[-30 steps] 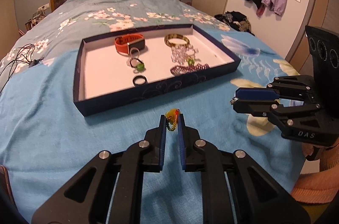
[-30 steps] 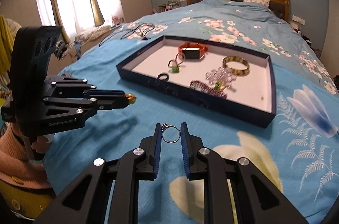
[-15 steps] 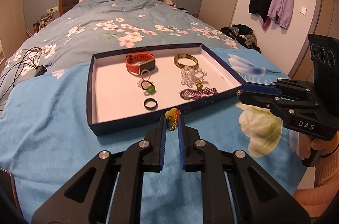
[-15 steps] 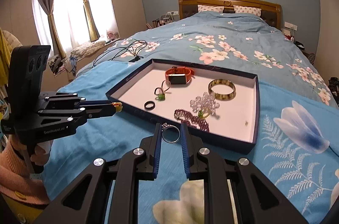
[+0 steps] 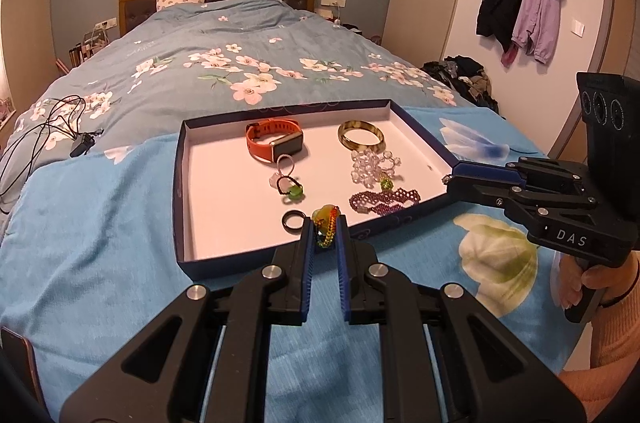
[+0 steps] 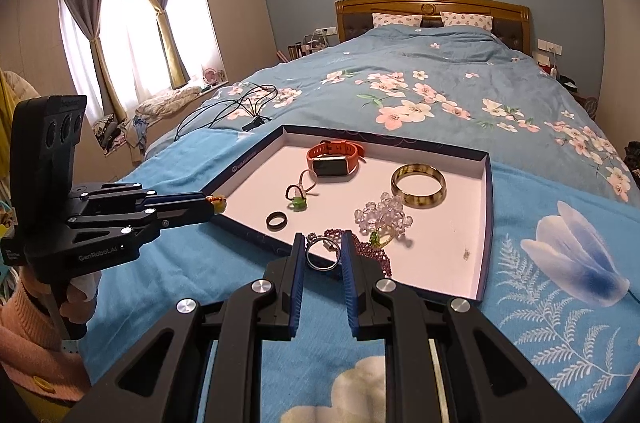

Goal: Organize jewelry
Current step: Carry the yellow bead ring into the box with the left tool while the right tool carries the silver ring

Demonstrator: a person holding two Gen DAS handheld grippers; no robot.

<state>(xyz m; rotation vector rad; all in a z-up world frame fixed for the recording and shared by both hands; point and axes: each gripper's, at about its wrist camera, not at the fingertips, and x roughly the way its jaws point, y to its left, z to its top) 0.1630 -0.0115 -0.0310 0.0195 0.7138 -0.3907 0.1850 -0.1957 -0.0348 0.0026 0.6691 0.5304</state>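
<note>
- Your left gripper (image 5: 325, 237) is squeezed tight on a little yellow and green bead charm (image 5: 326, 223), right at the near edge of the tray (image 5: 180, 191).
- The tray sits on the blue bed cover (image 5: 100, 243). Inside it lie an orange watch (image 5: 276, 141), a black ring (image 5: 293, 221), a brown bangle (image 5: 361, 136) and a purple bead bracelet (image 5: 384, 201).
- Your right gripper (image 6: 323, 255) pinches a silver ring (image 6: 322, 255) over the tray's near edge.

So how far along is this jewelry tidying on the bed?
Well along. The navy tray already holds an orange watch, an amber bangle, a clear bead bracelet, a purple bead bracelet and a black ring. In hand: the left hand-held gripper pinches a small beaded charm; the right hand-held gripper pinches a silver ring. Left: setting both in the tray.
</note>
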